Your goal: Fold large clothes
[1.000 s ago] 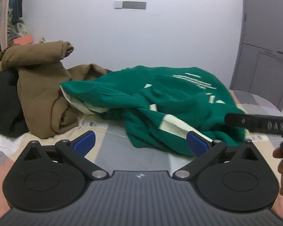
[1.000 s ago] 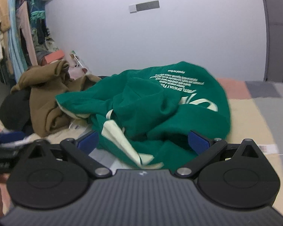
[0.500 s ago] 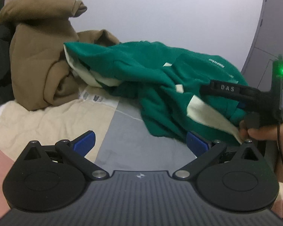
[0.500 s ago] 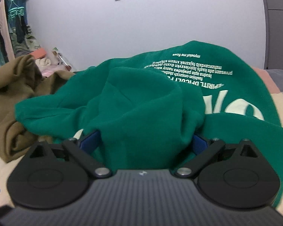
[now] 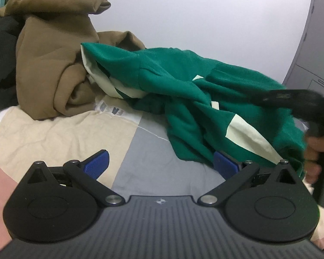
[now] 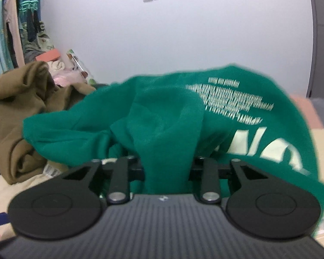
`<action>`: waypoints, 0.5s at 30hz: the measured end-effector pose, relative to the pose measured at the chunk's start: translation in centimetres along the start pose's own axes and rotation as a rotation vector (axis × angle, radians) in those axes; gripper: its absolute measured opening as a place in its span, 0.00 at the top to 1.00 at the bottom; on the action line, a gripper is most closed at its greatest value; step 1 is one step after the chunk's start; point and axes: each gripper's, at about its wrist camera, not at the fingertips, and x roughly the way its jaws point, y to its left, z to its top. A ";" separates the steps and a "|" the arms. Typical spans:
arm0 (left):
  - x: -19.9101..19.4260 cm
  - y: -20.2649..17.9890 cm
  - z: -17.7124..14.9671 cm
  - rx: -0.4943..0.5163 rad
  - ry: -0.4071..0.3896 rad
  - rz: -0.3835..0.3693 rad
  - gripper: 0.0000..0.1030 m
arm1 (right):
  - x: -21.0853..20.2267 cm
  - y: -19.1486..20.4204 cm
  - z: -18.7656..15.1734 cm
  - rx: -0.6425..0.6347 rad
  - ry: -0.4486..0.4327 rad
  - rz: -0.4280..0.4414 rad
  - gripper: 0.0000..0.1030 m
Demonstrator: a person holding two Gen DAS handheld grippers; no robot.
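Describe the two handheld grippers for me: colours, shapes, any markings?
Both look alike. The left gripper has a dark ribbed body, two round black discs, black linkage arms with silver pivot pins, blue ridged fingers and a small pale logo at centre. The right gripper has the same black build and logo; its finger colour is hidden. From the left view it is blurred black, with faint unreadable lettering.
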 end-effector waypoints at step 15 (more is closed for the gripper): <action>-5.3 0.9 1.5 -0.095 -0.076 -0.068 0.00 | -21.4 0.6 2.4 -0.153 -0.221 0.170 0.78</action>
